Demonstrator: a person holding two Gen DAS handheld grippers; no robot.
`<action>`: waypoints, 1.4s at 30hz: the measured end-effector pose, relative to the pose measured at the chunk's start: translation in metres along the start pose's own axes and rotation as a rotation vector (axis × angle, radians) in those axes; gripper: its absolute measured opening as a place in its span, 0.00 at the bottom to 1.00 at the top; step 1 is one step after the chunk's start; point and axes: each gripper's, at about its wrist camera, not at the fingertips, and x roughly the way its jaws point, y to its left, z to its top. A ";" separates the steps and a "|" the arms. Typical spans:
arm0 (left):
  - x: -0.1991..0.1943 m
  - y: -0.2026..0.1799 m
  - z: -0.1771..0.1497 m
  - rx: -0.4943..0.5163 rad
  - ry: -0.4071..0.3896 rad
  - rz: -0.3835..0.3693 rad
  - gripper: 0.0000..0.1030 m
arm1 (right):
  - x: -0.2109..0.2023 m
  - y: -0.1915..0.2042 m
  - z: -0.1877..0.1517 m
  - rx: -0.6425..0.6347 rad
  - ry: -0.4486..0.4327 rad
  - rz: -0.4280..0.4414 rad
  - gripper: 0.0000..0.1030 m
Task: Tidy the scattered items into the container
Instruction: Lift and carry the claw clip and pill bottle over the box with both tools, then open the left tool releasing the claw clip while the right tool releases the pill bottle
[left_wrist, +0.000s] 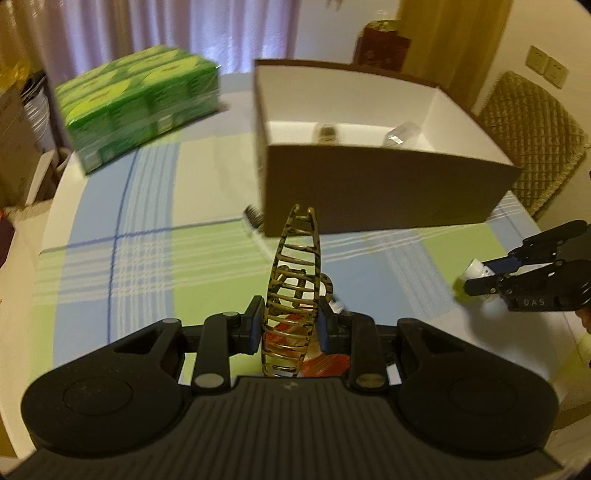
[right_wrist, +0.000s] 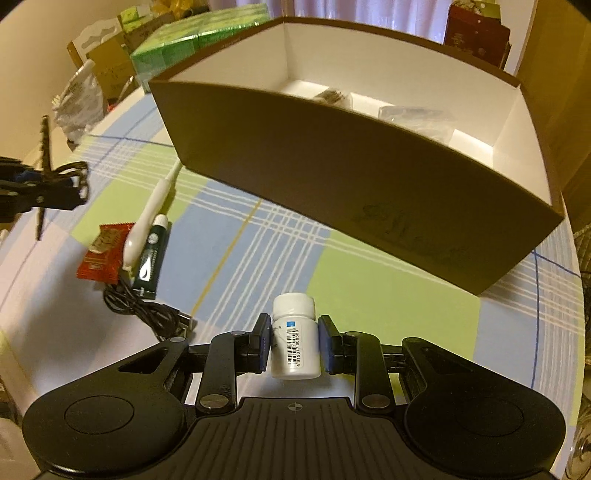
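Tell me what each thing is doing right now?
Hair clip: upright, gripped by the left gripper.
Bottle: capped, gripped by the right gripper.
Box: open, a few things inside.
Tube: capped, lying on the table.
Cable: loose on the table.

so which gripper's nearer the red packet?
Left. The left gripper, holding the hair clip, hangs right over the red packet; the right gripper, holding the bottle, is off to its right.
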 end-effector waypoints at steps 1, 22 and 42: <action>0.000 -0.004 0.003 0.009 -0.005 -0.009 0.23 | -0.002 -0.001 0.000 0.003 -0.006 0.006 0.29; -0.003 -0.051 0.127 0.225 -0.181 -0.095 0.23 | -0.081 -0.056 0.089 -0.024 -0.248 0.055 0.29; 0.139 -0.041 0.178 0.235 0.168 -0.034 0.23 | 0.009 -0.118 0.137 -0.099 -0.040 -0.044 0.29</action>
